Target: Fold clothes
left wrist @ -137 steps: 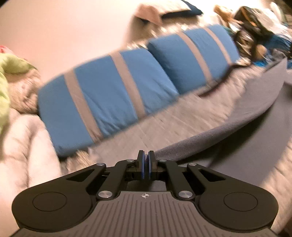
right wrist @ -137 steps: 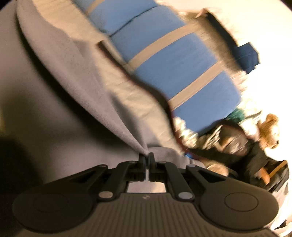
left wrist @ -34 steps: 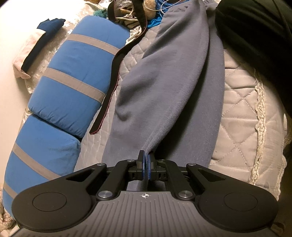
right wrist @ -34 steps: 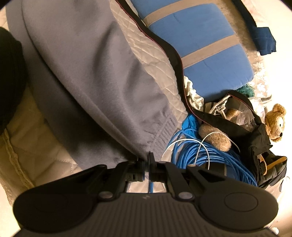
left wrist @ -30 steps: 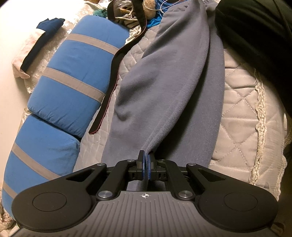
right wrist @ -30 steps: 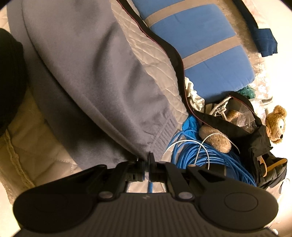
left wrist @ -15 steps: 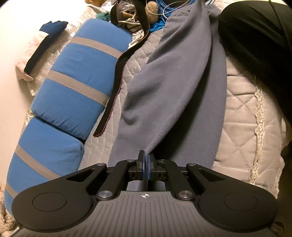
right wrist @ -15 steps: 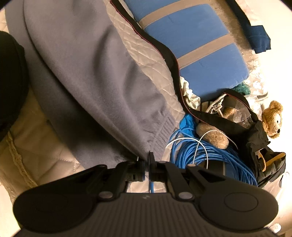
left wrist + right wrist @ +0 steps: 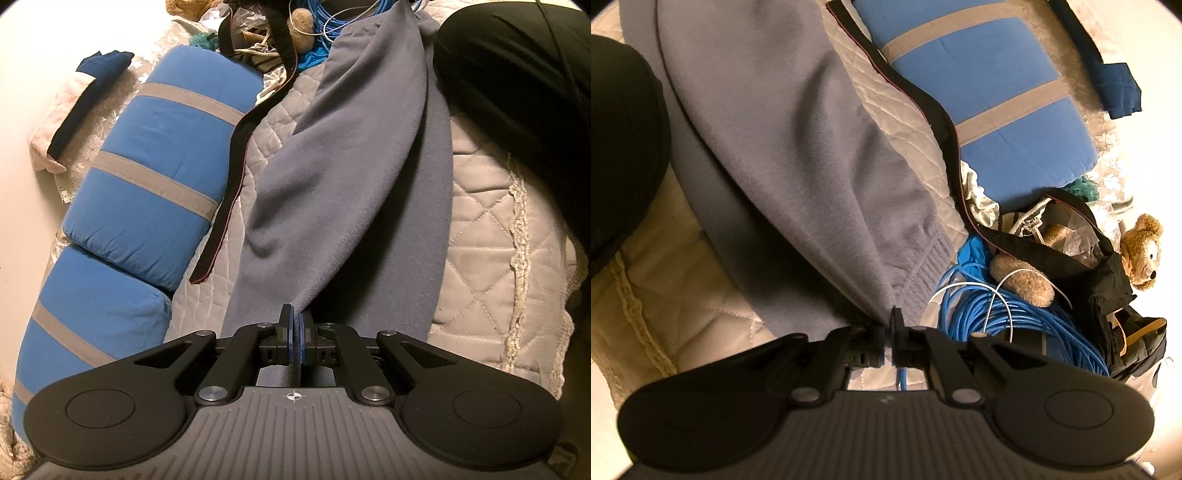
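A grey fleece garment [image 9: 343,177] lies stretched lengthwise on a quilted white bed cover [image 9: 480,236]. My left gripper [image 9: 295,325] is shut on one end of it, and an upper fold rises from the jaws toward the far end. In the right wrist view my right gripper [image 9: 889,325] is shut on the other end of the grey garment [image 9: 783,140], next to its ribbed cuff [image 9: 929,266]. The fold hangs a little above the lower layer.
Two blue cushions with grey stripes [image 9: 155,177] lie along the wall side, also in the right wrist view [image 9: 990,92]. A black strap [image 9: 231,184] lies beside the garment. A blue cable coil [image 9: 990,310], a black bag [image 9: 1071,258] and a teddy bear [image 9: 1143,251] sit by the right gripper. A black bundle [image 9: 517,74] lies on the bed edge.
Both grippers stay shut on the garment ends. Over the last second the views have drifted slightly and the fold has settled lower over the bed; 4.6 s ago the garment was swinging in the air.
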A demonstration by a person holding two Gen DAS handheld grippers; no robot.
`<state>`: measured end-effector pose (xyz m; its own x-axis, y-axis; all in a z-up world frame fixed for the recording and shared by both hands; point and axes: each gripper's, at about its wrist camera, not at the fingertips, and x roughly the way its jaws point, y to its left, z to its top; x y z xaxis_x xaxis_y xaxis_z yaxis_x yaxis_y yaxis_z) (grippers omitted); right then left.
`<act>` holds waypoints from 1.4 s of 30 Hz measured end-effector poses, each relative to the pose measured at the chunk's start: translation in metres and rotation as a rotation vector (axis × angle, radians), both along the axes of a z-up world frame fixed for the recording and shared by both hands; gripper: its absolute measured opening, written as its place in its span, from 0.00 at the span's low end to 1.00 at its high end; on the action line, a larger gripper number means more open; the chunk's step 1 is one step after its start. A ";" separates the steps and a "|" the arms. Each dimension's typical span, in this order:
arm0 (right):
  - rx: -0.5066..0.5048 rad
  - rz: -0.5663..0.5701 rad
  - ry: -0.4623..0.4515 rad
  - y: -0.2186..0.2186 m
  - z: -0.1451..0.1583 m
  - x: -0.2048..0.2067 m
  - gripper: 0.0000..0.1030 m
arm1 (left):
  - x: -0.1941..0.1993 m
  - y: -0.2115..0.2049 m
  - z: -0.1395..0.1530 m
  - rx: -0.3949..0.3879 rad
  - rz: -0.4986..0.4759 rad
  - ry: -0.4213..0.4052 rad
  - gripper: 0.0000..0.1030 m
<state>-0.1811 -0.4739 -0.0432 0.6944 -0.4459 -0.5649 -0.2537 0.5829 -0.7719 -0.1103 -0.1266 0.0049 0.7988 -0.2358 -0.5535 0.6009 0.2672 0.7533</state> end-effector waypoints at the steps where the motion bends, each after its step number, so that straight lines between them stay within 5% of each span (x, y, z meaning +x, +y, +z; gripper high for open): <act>1: 0.000 0.000 0.003 0.000 -0.001 0.000 0.05 | 0.000 0.000 0.000 -0.002 0.000 -0.001 0.03; 42: -0.018 0.048 0.038 0.001 -0.009 -0.010 0.05 | -0.011 0.009 -0.005 0.094 -0.024 0.026 0.03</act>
